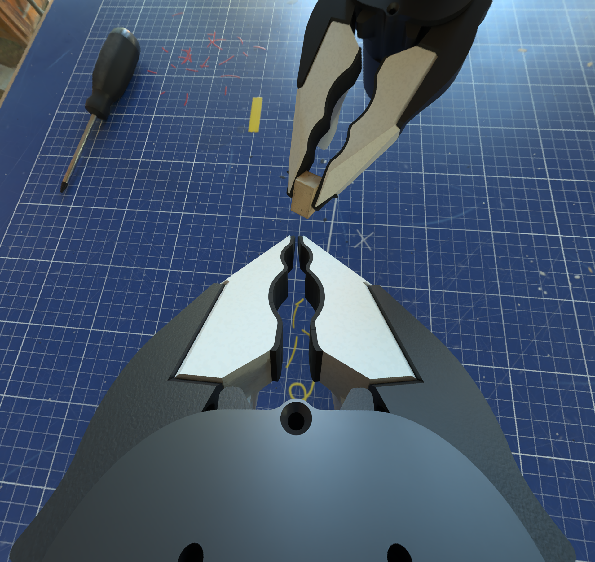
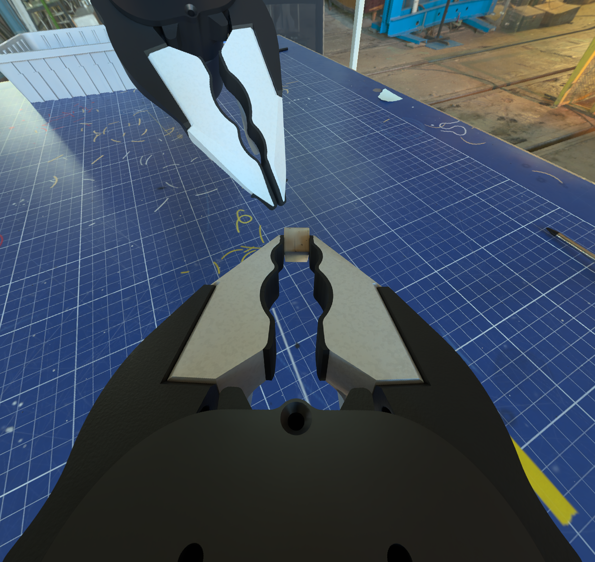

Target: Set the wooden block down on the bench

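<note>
1. The right gripper is clamped on the wooden block, held above the blue bench mat.
2. The left gripper, its fingers together and empty, points at the block from just beside it.
3. A screwdriver, a yellow strip and a white basket lie well apart from the block.

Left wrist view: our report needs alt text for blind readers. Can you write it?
The right gripper pinches a wooden block by its tips above a blue grid mat. The left gripper, shut and empty, points at it. A screwdriver lies far left.
</note>
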Robot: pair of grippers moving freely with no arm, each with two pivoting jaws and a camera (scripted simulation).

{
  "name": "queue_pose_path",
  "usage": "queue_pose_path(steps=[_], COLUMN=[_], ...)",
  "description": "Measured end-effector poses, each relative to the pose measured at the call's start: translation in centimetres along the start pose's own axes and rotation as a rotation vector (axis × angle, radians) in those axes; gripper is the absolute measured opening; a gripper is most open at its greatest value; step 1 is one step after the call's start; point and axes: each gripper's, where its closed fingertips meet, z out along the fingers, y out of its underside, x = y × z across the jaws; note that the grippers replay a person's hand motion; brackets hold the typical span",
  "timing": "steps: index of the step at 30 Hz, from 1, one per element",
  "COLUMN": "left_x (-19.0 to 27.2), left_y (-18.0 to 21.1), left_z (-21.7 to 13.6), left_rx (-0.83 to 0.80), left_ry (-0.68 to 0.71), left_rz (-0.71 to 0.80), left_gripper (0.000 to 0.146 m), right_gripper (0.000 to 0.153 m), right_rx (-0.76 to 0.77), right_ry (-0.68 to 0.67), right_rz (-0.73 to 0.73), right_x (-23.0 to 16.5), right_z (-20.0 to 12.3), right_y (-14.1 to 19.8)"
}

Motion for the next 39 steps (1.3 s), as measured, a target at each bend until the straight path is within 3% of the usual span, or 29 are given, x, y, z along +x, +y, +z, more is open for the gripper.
queue_pose_path(steps=[22,32,39], left_x=[0.7,1.0,0.7], left_y=[-0.4,0.1,1.0], left_z=[0.0,0.4,0.9], left_rx=[0.08,0.049,-0.01], left_ry=[-0.048,-0.099,-0.106], left_rz=[-0.005,-0.007,-0.016], left_gripper=[0.001,0.0,0.0], right_gripper=[0.014,0.014,0.014], right_rx=[-0.013,-0.064,-0.128], right_ry=[0.022,0.062,0.036], right_rz=[-0.041,-0.072,-0.012], right_x=[-0.4,-0.4,-0.4], right_z=[-0.1,0.4,1.1], right_y=[-0.1,0.6,1.8])
